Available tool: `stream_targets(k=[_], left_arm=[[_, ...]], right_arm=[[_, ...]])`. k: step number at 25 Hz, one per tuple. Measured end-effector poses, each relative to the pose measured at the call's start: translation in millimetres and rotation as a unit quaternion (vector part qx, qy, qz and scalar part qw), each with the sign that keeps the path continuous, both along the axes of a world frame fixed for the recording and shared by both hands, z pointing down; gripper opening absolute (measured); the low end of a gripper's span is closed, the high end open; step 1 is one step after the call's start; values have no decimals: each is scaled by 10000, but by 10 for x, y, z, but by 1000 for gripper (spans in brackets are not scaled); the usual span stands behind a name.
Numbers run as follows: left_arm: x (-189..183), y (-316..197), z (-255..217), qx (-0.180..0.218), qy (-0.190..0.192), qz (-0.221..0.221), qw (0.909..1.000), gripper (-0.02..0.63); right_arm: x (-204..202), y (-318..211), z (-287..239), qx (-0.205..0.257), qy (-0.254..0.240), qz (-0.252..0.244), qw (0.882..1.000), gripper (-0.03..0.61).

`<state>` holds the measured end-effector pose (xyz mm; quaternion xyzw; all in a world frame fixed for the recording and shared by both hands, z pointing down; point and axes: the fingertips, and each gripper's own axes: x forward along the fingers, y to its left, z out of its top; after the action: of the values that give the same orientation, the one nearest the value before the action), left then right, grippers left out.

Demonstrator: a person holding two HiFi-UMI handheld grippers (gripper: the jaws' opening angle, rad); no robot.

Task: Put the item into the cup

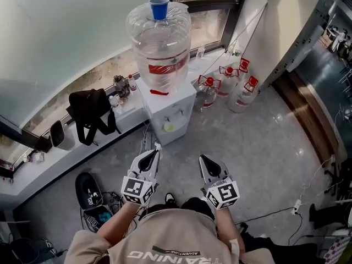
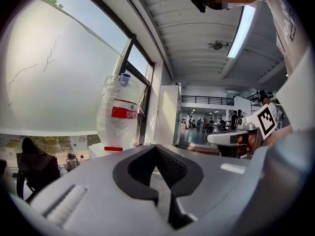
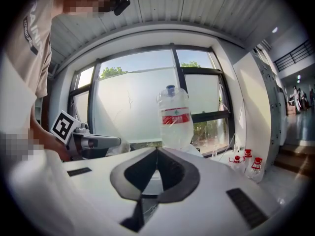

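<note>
A blue cup (image 1: 159,7) stands upside-up on top of the big clear water bottle (image 1: 160,45) of a white dispenser (image 1: 168,111). The cup also shows in the left gripper view (image 2: 125,79) and the right gripper view (image 3: 170,89). My left gripper (image 1: 157,148) and right gripper (image 1: 202,159) are held side by side near my body, well short of the dispenser and pointing toward it. In both views the jaws meet at the tips with nothing between them. I cannot pick out an item for the cup.
Several smaller jugs with red caps (image 1: 228,84) stand to the right of the dispenser. A black bag (image 1: 91,111) and small bottles (image 1: 124,85) sit on the window ledge. A black object (image 1: 89,191) and cables lie on the floor at left.
</note>
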<state>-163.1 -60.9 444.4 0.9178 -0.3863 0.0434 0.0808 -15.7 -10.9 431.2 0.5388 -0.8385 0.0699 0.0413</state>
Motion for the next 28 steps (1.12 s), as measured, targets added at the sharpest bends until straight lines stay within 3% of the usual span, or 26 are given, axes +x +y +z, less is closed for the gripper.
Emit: stream_targets(k=[7, 15, 28], left_arm=[[96, -262, 86, -117, -12, -5, 9999, 8], [248, -666, 162, -195, -194, -345, 9990, 9], [1013, -1367, 199, -296, -343, -508, 9977, 8]], right_arm=[[71, -347, 33, -19, -2, -77, 10000, 11], [264, -883, 227, -91, -92, -438, 9990, 11], [878, -1673, 333, -166, -27, -914, 9957, 11]])
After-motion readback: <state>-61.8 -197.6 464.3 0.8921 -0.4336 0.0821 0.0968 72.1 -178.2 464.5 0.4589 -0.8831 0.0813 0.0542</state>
